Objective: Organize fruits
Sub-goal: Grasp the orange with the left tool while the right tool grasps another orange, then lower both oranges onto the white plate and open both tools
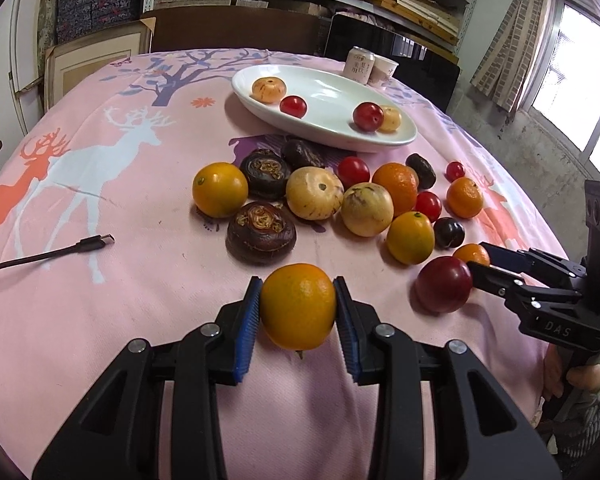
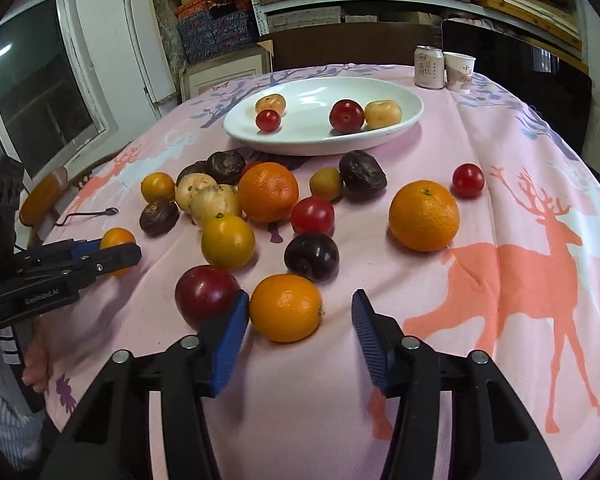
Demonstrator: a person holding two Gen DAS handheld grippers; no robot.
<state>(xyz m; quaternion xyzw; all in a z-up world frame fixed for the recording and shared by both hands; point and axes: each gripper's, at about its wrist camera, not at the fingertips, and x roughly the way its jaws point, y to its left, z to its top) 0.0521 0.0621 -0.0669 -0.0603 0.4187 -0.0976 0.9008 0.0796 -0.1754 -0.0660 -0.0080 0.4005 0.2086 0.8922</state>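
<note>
- The left gripper (image 1: 296,308) is squeezing a small orange (image 1: 298,306) between its 2 blue pads, one pad pressing on each side.
- That small orange is sitting low over the pink tablecloth (image 1: 120,280), near the front edge of the table.
- The right gripper (image 2: 300,316) is standing partly open around another orange fruit (image 2: 286,307) that is lying on the cloth.
- Its left pad is sitting just beside that fruit, and its right pad is staying apart from it, so it is not gripping the fruit.
- A dark red plum (image 2: 206,294) is lying just to the left of that orange fruit, touching the outer side of the left pad.
- A white plate (image 1: 340,136) is sitting farther back on the table, with 4 fruits lying in it: 2 red ones and 2 pale yellow ones.
- Between the plate and the grippers, a bunch of fruits is lying loose on the cloth: oranges, small red ones, pale yellow ones and dark brown ones.
- A big orange (image 2: 424,216) is lying by itself to the right of the bunch, near a small red fruit (image 2: 468,180).
- A can (image 2: 429,67) and a paper cup (image 2: 459,72) are standing side by side behind the plate.
- A black cable (image 1: 48,256) is lying on the cloth at the left.
- A hand (image 2: 32,364) is holding the handle of the left gripper.
</note>
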